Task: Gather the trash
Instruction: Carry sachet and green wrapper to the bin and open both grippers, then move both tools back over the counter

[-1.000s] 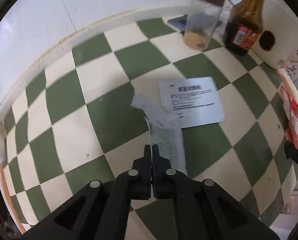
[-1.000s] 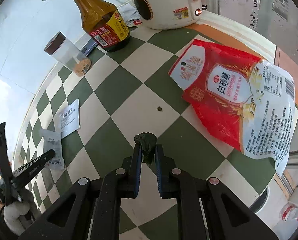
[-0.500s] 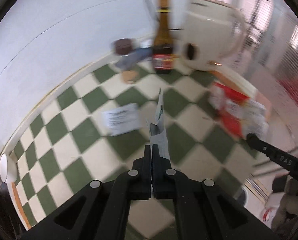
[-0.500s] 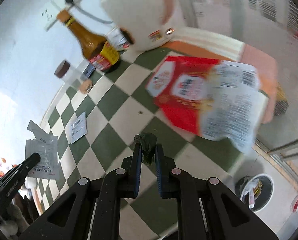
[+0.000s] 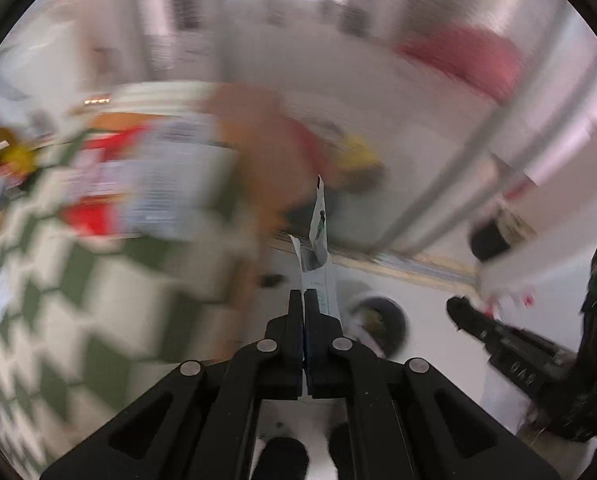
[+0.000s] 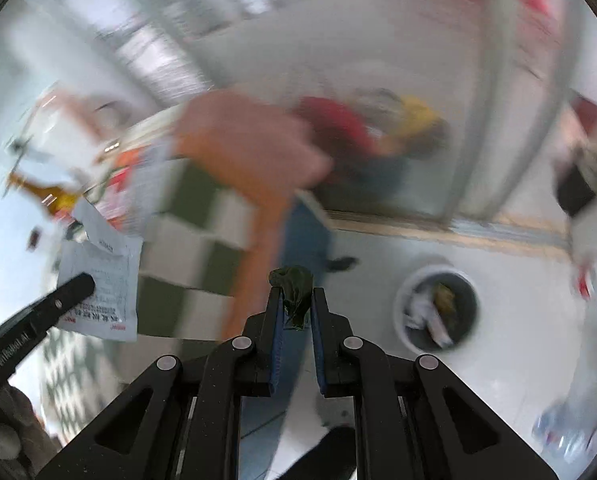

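The left gripper (image 5: pixel 303 300) is fully closed on a paper wrapper (image 5: pixel 318 240), which stands up at frame centre. The right gripper (image 6: pixel 294 300) is nearly closed, pinching a dark green scrap (image 6: pixel 292 288) between its pads. A bin (image 6: pixel 438 306) with trash inside sits on the white floor at lower right. The checkered table (image 6: pixel 202 200) at left is heavily blurred; objects on it cannot be identified.
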Available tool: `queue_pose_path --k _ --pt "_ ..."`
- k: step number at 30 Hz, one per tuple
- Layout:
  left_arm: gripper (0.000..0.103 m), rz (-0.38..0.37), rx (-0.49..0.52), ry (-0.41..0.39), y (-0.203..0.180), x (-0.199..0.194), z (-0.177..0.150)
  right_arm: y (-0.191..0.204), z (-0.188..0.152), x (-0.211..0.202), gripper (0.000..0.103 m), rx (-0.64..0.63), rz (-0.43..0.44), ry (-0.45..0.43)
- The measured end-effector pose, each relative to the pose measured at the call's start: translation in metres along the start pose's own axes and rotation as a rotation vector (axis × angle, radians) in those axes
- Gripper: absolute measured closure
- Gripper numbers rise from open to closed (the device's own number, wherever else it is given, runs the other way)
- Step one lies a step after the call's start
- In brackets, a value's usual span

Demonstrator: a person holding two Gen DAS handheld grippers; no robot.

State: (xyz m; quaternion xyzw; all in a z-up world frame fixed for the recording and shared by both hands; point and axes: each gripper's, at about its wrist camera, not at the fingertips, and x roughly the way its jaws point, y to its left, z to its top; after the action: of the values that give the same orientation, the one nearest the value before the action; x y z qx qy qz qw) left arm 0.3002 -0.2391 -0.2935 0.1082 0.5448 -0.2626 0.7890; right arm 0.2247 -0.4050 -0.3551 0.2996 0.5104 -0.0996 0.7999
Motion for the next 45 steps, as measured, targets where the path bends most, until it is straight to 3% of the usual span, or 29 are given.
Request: queue_pose_path --k 5,10,16,21,23,26,27,28,30,31,32,35,37,38,40,45 --pt "0.103 -0.106 0.092 0.169 -0.083 0.125 -0.017 -0.138 -0.038 0.033 0.089 0.212 -0.102 0.051" --pt "0.103 -0.164 0.1 0.364 -0.135 0.288 -0.053 -0.262 -0.09 0.126 0.089 0.378 -0.123 0.153" --pt "0.103 -0.126 0.112 0.49 -0.158 0.443 -0.094 -0.34 -0.117 0.247 0.089 0.39 -0.134 0.228" --pt "0.103 -0.073 0.151 0.543 -0.165 0.51 -0.12 -0.38 -0.126 0.332 0.089 0.345 -0.16 0.277" --pt "0.1 -0.056 0.149 0.544 -0.165 0.518 -0.124 -0.391 -0.129 0.353 0.089 0.335 -0.159 0.302" --pt "0.098 0.052 0.171 0.512 -0.161 0.517 -0.126 -0.397 -0.131 0.375 0.087 0.307 -0.193 0.344" --pt "0.098 0.061 0.178 0.499 -0.161 0.513 -0.126 -0.398 -0.131 0.376 0.083 0.302 -0.198 0.351" --pt "0.095 0.073 0.182 0.483 -0.161 0.507 -0.125 -0.398 -0.131 0.376 0.073 0.3 -0.203 0.36" --pt "0.063 0.086 0.187 0.456 -0.161 0.494 -0.12 -0.397 -0.131 0.371 0.056 0.3 -0.211 0.358" --pt "0.026 0.092 0.183 0.436 -0.16 0.485 -0.116 -0.396 -0.129 0.366 0.045 0.297 -0.215 0.351" --pt "0.009 0.102 0.177 0.407 -0.158 0.475 -0.112 -0.396 -0.126 0.364 0.041 0.295 -0.215 0.346" --pt "0.009 0.135 0.186 0.343 -0.154 0.445 -0.1 -0.386 -0.119 0.346 0.027 0.268 -0.234 0.326" --pt "0.001 0.14 0.188 0.321 -0.152 0.426 -0.094 -0.376 -0.114 0.328 0.007 0.247 -0.256 0.317" --pt "0.0 0.149 0.19 0.313 -0.151 0.413 -0.091 -0.373 -0.113 0.321 0.003 0.242 -0.264 0.314" --pt "0.0 0.182 0.197 0.294 -0.148 0.392 -0.088 -0.362 -0.109 0.298 0.001 0.225 -0.287 0.302" --pt "0.0 0.182 0.173 0.255 -0.145 0.318 -0.08 -0.332 -0.097 0.222 0.0 0.204 -0.332 0.259"
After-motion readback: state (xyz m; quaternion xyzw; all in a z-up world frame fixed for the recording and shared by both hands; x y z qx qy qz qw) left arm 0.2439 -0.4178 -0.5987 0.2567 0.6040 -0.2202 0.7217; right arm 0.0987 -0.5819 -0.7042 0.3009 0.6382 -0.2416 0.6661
